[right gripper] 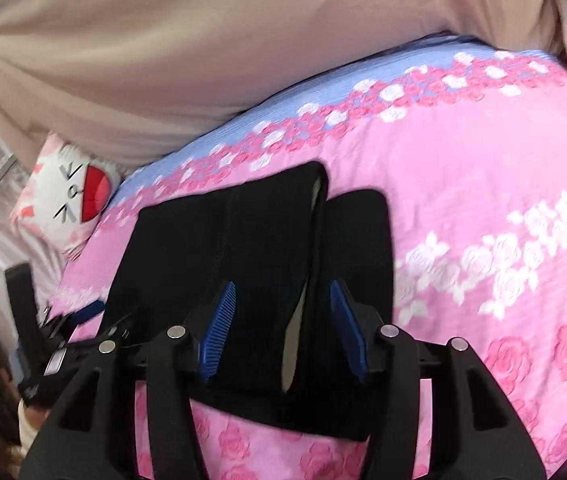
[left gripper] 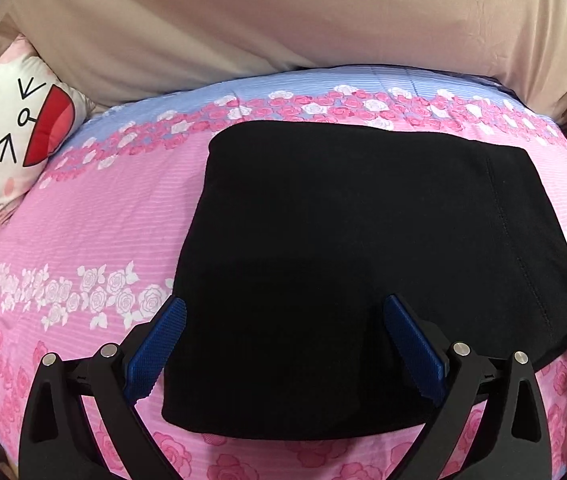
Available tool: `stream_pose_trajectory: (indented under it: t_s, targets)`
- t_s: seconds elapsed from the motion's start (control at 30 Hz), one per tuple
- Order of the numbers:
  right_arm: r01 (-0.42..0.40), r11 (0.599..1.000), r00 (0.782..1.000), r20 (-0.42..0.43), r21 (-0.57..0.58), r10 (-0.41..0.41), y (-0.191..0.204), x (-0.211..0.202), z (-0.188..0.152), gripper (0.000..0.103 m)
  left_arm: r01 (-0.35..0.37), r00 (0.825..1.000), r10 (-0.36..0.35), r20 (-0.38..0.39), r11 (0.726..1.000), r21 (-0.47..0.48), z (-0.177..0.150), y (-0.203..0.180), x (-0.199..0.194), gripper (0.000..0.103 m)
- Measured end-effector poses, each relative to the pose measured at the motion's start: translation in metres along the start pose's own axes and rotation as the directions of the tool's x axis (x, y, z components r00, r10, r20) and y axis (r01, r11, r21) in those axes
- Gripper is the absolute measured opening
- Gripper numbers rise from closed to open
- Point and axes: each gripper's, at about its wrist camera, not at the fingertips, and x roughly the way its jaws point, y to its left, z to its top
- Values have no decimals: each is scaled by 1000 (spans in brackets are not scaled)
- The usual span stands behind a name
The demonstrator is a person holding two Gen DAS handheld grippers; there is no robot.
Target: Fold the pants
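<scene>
So the pants [left gripper: 343, 248] are lying on the bed [left gripper: 83, 232] as a compact black rectangle, which makes me think the folding is mostly done and this is the moment right after a fold gets laid down.

Left gripper [left gripper: 283, 312]: jaws spread wide, nothing pinched. The near part of the pants sits between and under the two blue pads [left gripper: 159, 344], but the pads aren't pressing on it as far as I can tell.

Right gripper [right gripper: 279, 300]: jaws parted about halfway, released, not clamping anything. The pants [right gripper: 223, 248] run straight ahead of the jaws, and a folded edge with a pale lining peeking out sits right between them, loose. There's a second flap just off the right jaw that doesn't quite line up with the main stack.

Next move, my guess: either one more fold to halve the bundle or just tidying. For that, the right jaws need to close on that loose edge, and the left ones need a proper grip on the near hem. The fabric looks soft and floppy, so grab through all the layers or the stack slides apart.

Cat pillow [left gripper: 15, 136] sits well off to the left, out of the way.
</scene>
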Motion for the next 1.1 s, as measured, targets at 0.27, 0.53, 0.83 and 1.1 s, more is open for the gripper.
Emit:
stream_pose_trajectory:
  t_s: [0.27,0.53,0.83,1.1]
  targets:
    - [7,999,1000,-22,-43,-8,5,20,-8,44,-17,1000,17,-9,1000,-1,0,-5,-1,98]
    - [11,1000,1000,-17,-25,-11,-14,5,-8,8,7,1000,-7,-10,999,40,1,-17,-2,98]
    - [-44,995,989,139,-90,56,14,-37,24,14,-16,1000,16,10,1000,23,0,-12,-12,98]
    - [56,978,994,-83,-202,-74,39,99,66,7,-29,999,27,-41,998,-54,6,16,14,98]
